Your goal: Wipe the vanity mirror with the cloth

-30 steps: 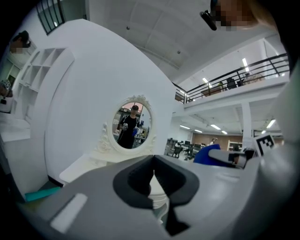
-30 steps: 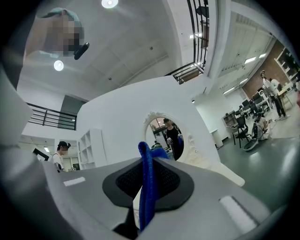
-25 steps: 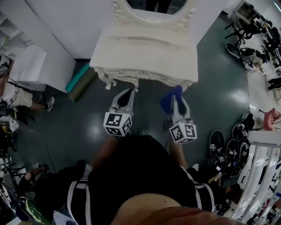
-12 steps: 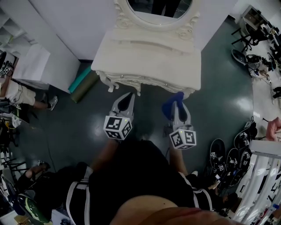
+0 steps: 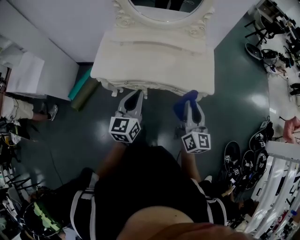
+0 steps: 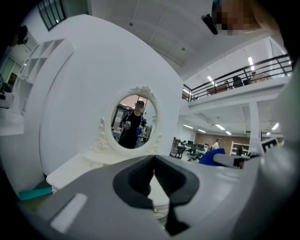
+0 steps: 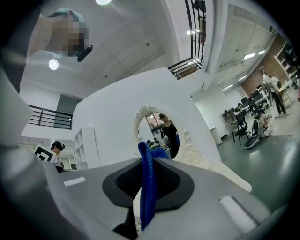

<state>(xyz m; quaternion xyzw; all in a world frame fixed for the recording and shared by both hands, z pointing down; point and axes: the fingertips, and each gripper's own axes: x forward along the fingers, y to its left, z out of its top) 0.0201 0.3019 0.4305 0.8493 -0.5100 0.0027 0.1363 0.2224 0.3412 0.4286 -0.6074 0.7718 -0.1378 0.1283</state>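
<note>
While our right gripper (image 5: 191, 108) pinches the cloth (image 5: 180, 107), our left gripper (image 5: 134, 97) is squeezed together, empty. The cloth may slip out if we rub the mirror (image 5: 164, 5) hard.

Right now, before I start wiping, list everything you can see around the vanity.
Vanity table: one, cream, against the white wall ahead.
Mirror: one, oval, carved cream frame, above the vanity top.
Cloth: one, blue, pinched in the right gripper.
Rolls: two, teal and olive, on the floor left of the vanity.
Black objects with square markers: several, on the floor at far right.
Bystander: one, far left, only partly in view.
Left gripper: grey, shut, empty, at the vanity's front edge.
Right gripper: grey, shut on the cloth.
</note>
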